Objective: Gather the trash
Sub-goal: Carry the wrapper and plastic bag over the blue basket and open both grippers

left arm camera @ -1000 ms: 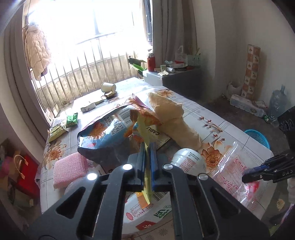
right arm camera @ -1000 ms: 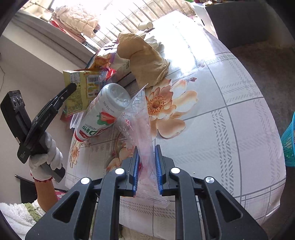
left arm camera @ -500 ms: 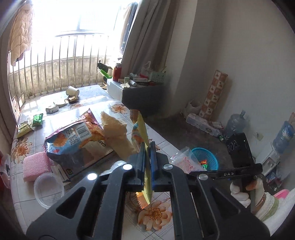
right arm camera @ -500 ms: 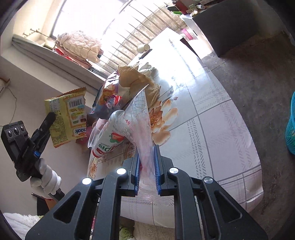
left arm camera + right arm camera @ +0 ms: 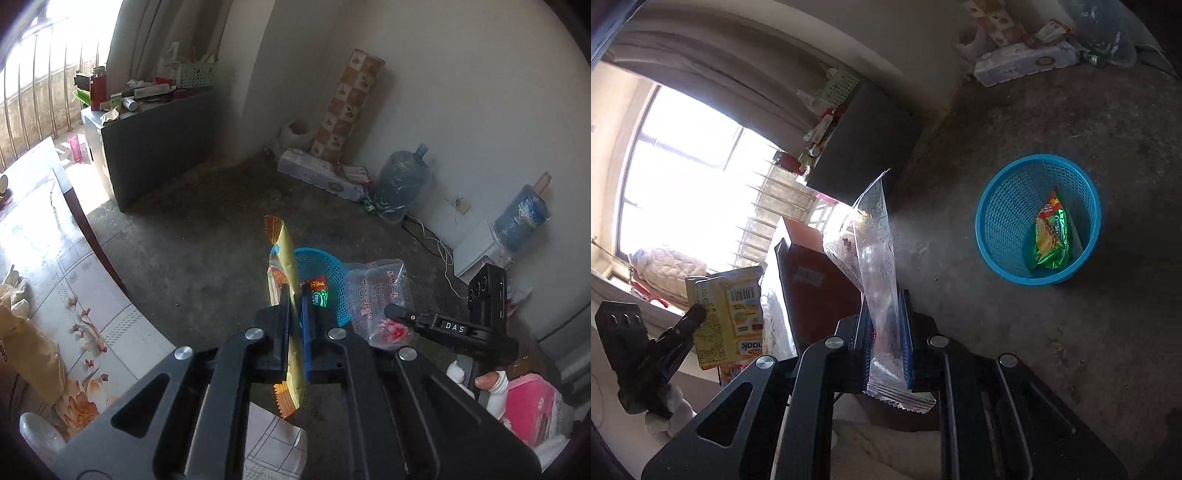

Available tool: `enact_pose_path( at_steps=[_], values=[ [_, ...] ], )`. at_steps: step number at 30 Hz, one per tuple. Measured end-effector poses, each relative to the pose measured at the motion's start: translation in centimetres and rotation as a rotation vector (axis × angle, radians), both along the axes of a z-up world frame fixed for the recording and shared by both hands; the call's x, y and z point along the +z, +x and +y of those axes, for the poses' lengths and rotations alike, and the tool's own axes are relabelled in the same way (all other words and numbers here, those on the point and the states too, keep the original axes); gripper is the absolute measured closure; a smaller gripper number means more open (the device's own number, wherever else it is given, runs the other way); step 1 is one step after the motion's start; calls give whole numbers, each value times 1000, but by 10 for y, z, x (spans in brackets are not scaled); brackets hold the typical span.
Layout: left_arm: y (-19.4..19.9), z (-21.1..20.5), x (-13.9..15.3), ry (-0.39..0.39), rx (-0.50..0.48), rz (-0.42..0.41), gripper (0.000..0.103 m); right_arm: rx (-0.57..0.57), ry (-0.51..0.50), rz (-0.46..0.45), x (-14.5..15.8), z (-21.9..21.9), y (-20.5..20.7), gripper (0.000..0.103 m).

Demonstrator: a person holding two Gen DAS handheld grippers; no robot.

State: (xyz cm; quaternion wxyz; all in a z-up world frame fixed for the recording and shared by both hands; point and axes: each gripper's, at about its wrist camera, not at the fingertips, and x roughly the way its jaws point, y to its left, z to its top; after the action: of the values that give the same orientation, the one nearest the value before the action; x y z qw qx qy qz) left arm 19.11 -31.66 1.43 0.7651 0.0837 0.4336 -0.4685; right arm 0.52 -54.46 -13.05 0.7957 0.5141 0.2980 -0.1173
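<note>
Fingers (image 5: 285, 325) of our left gripper (image 5: 295, 314) are clamped on a flat yellow snack wrapper (image 5: 284, 266); our right gripper (image 5: 884, 332) pinches a clear crinkled plastic bag (image 5: 877, 258); both hang over the concrete floor (image 5: 1034, 332) near a blue mesh basket (image 5: 1001, 218), which holds what looks like a green foil packet (image 5: 1051, 236).

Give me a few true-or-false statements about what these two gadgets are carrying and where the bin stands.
1. The left hand-held gripper pinches a yellow snack wrapper. True.
2. The right hand-held gripper holds a white bottle. False: it holds a clear plastic bag.
3. The blue basket stands on the floor. True.
4. The basket is empty. False: a green wrapper lies inside.
</note>
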Motion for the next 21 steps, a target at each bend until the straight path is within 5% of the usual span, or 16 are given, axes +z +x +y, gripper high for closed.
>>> enact_pose_path(
  at_steps=[5,11,13,14,15,21],
  values=[
    [9,-112,-75,175,-88,68,99,-104,54,138,-63,-53,14,89],
    [22,-199,-142,273,-122,124,98,-160,106,255,-126,-94,63,85],
    [30,-219,-164,308,-132,131,86,-179,103,268,-143,-108,80,77],
    [35,-230,-174,335,-118,123,61,-181,115,271,-154,-117,85,55],
    [39,-235,-180,343,-96,104,49,-189,129,275,-166,-123,91,42],
    [55,-218,-178,288,-23,93,49,-224,149,293,-199,-129,79,42]
  ],
)
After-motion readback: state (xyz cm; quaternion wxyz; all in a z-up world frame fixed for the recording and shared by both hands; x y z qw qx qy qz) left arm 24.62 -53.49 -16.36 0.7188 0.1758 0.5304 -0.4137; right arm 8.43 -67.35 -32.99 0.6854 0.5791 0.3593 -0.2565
